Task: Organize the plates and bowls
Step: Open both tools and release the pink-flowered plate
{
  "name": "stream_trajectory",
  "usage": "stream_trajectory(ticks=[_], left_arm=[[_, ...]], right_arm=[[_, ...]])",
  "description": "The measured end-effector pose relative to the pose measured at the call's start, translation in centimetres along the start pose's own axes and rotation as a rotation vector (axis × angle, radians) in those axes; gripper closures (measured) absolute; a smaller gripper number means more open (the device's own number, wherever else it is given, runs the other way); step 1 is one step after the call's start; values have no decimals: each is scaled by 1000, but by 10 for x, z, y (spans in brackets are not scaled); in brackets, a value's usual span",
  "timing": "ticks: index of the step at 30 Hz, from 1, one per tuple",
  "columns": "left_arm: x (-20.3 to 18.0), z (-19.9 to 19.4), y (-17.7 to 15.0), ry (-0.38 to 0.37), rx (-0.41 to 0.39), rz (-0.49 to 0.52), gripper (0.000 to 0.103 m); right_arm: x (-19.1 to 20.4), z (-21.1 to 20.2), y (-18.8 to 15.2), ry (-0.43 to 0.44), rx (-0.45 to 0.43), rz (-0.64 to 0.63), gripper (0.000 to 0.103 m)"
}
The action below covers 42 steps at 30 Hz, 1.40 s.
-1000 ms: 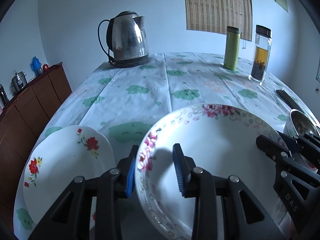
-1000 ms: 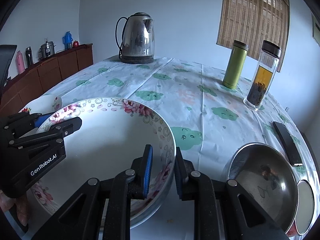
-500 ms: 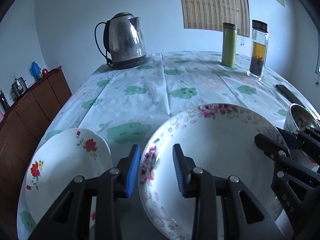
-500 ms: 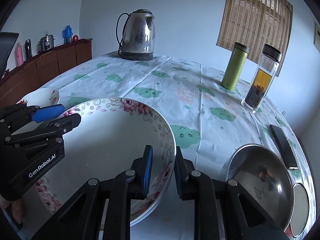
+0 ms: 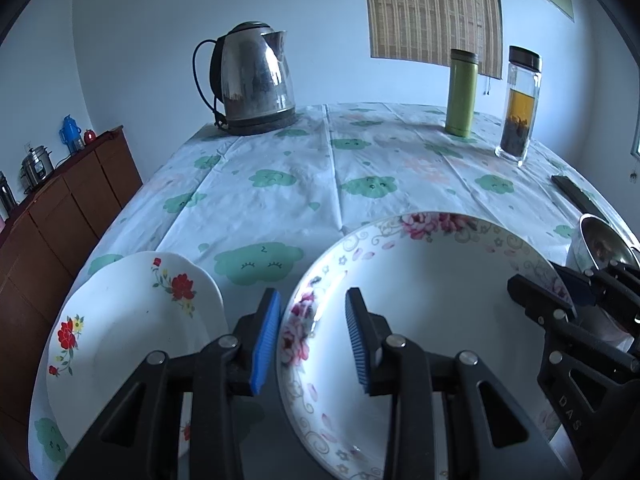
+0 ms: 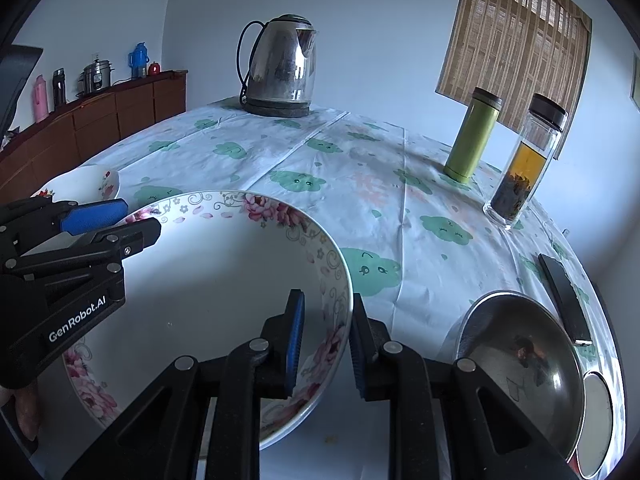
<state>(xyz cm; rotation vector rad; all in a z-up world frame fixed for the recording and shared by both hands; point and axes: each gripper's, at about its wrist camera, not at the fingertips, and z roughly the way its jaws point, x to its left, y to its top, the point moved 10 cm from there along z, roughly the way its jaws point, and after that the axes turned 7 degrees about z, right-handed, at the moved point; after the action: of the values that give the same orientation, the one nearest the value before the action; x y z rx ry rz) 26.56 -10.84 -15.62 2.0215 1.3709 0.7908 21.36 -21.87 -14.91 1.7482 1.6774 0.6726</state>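
A large white bowl with pink flowers on its rim (image 5: 432, 320) (image 6: 200, 300) sits between both grippers at the near edge of the table. My left gripper (image 5: 312, 312) straddles the bowl's left rim, one blue pad outside and one inside, shut on it. My right gripper (image 6: 326, 320) clamps the opposite rim the same way, and it shows in the left wrist view as the right gripper (image 5: 548, 286). The bowl's base is hidden, so I cannot tell whether it rests on the cloth. A white plate with red flowers (image 5: 132, 332) lies left of the bowl.
A steel bowl (image 6: 520, 364) and a small steel dish (image 6: 596, 412) sit right of the floral bowl. A black flat device (image 6: 564, 296) lies beyond them. A kettle (image 5: 256, 84), a green flask (image 5: 462, 94) and a tea bottle (image 5: 518, 104) stand at the back. A wooden sideboard (image 5: 60, 216) runs along the left.
Both grippers keep their hold on the bowl's rim. Bowl, plate and table objects have barely shifted in either view.
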Motion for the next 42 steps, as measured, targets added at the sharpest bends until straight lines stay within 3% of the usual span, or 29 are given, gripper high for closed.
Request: stream_trajectory(ticks=[17, 21, 28, 42], left_arm=[[6, 2, -2, -14, 10, -29, 66], [7, 1, -3, -10, 8, -31, 53], [9, 1, -5, -13, 14, -42, 42], [7, 0, -7, -32, 21, -42, 35]], right_arm=[[4, 1, -1, -1, 5, -27, 79], [6, 3, -2, -10, 15, -43, 78], [6, 4, -3, -9, 19, -51, 78], [10, 4, -4, -22, 23, -82, 76]])
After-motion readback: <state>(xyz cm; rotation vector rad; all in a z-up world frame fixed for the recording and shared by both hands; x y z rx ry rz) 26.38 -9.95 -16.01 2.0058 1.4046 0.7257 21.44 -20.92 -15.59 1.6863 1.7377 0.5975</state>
